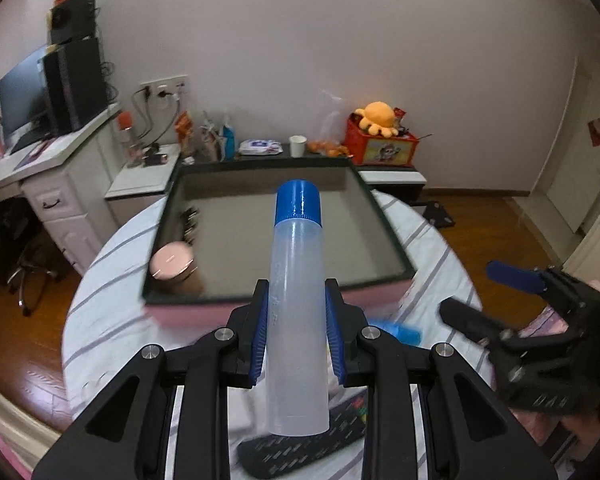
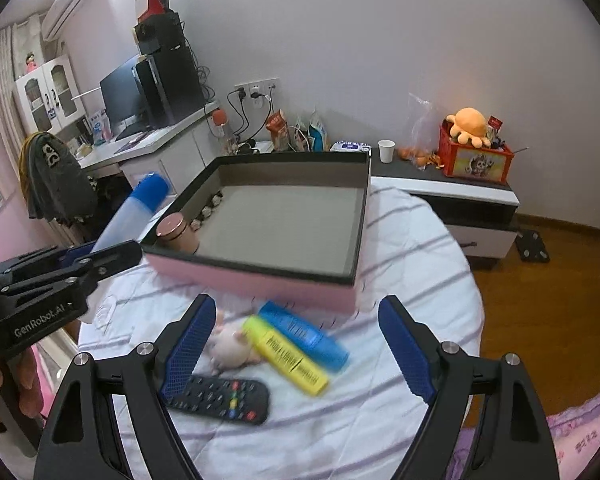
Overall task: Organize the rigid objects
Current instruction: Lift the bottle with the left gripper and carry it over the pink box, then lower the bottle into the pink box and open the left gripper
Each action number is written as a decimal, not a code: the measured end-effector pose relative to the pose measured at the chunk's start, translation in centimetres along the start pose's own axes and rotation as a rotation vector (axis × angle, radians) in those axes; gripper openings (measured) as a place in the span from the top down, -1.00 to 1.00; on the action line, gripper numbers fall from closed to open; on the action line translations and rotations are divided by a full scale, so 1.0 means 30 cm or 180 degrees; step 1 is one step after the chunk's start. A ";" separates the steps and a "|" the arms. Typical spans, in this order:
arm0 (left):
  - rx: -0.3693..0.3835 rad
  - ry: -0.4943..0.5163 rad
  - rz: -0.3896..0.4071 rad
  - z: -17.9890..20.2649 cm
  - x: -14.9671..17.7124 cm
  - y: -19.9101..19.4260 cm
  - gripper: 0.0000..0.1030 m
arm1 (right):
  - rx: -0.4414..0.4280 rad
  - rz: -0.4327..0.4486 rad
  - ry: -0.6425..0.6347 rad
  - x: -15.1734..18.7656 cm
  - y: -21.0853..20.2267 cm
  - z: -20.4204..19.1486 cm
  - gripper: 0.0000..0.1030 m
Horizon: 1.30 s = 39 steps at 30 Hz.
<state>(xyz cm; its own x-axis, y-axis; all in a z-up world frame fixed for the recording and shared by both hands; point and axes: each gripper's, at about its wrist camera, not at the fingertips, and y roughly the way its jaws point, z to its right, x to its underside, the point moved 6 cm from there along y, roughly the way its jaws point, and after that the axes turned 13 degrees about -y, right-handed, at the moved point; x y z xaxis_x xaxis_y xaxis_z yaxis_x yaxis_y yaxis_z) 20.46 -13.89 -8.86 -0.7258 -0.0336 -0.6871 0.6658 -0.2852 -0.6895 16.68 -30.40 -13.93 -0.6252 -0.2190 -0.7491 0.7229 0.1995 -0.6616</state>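
Pink box point(image 2: 260, 280) at frame centre holds only a rose-lidded jar point(image 2: 178, 232), the left tongs point(image 1: 296, 336) clamp the blue-capped bottle point(image 1: 298, 280) before it, and the right tongs point(image 2: 296, 344) gape wide over the remote point(image 2: 224, 398), two markers point(image 2: 296, 348) and pig toy point(image 2: 232, 346) in the lower frame, so most work remains.

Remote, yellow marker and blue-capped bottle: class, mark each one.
Remote point(image 2: 220, 399): right wrist view, on its keypad.
Yellow marker point(image 2: 286, 355): right wrist view, mid-barrel.
Bottle point(image 1: 298, 300): left wrist view, on its clear body.
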 end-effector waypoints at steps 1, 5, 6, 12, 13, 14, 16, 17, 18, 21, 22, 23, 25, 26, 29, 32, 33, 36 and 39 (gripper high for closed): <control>0.0018 0.0016 -0.0018 0.024 -0.017 0.024 0.49 | 0.0013 -0.0003 -0.0008 -0.014 0.014 0.018 -0.65; 0.0082 0.0023 -0.0137 0.098 -0.058 0.123 0.49 | 0.0044 -0.0008 -0.0004 -0.040 0.056 0.085 -0.65; 0.0072 0.0032 -0.0157 0.114 -0.068 0.151 0.49 | 0.0054 -0.0015 0.0010 -0.046 0.072 0.113 -0.65; 0.0068 -0.0002 -0.0371 0.184 -0.110 0.347 0.49 | 0.0266 -0.0047 0.0099 -0.040 0.144 0.246 -0.65; 0.0072 -0.0020 -0.0419 0.189 -0.112 0.381 0.49 | 0.0291 -0.0047 0.0088 -0.043 0.152 0.259 -0.65; 0.0064 -0.0028 -0.0448 0.194 -0.113 0.405 0.49 | 0.0313 -0.0061 0.0084 -0.041 0.160 0.270 -0.65; 0.0056 -0.0077 -0.0496 0.202 -0.112 0.453 0.49 | 0.0353 -0.0090 0.0074 -0.040 0.185 0.297 -0.65; 0.0059 -0.0086 -0.0510 0.210 -0.107 0.468 0.49 | 0.0352 -0.0111 0.0069 -0.040 0.196 0.307 -0.65; 0.0032 -0.0108 -0.0528 0.214 -0.103 0.493 0.49 | 0.0341 -0.0139 0.0064 -0.036 0.212 0.318 -0.65; 0.0018 -0.0148 -0.0624 0.227 -0.085 0.556 0.49 | 0.0322 -0.0178 0.0058 -0.030 0.241 0.334 -0.65; 0.0009 -0.0146 -0.0666 0.232 -0.073 0.576 0.49 | 0.0311 -0.0184 0.0056 -0.029 0.246 0.336 -0.65; -0.0003 -0.0159 -0.0691 0.233 -0.068 0.588 0.49 | 0.0306 -0.0190 0.0052 -0.027 0.253 0.339 -0.65; 0.0007 -0.0199 -0.0764 0.240 -0.048 0.615 0.49 | 0.0301 -0.0206 0.0025 -0.023 0.262 0.339 -0.65; 0.0006 -0.0209 -0.0785 0.245 -0.043 0.622 0.49 | 0.0320 -0.0234 0.0002 -0.019 0.267 0.340 -0.65; 0.0009 -0.0266 -0.0842 0.240 -0.023 0.630 0.49 | 0.0321 -0.0287 -0.0005 -0.005 0.282 0.349 -0.65; 0.0047 -0.0350 -0.0898 0.233 -0.017 0.630 0.48 | 0.0313 -0.0301 -0.0006 0.000 0.286 0.349 -0.65; 0.0055 -0.0378 -0.0914 0.230 -0.016 0.629 0.47 | 0.0318 -0.0301 -0.0011 -0.001 0.284 0.347 -0.65; 0.0175 -0.0531 -0.1054 0.228 -0.004 0.624 0.44 | 0.0344 -0.0296 -0.0026 -0.004 0.275 0.345 -0.65; 0.0212 -0.0643 -0.1107 0.214 0.003 0.605 0.26 | 0.0358 -0.0306 -0.0016 0.000 0.265 0.346 -0.65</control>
<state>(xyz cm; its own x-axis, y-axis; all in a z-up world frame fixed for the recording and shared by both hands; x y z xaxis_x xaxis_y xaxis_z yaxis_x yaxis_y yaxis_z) 31.37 -25.22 -19.95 -0.9295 -0.1097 -0.3521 0.3668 -0.3739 -0.8518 25.49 -38.71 -18.85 -0.6918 -0.2368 -0.6822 0.6883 0.0692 -0.7221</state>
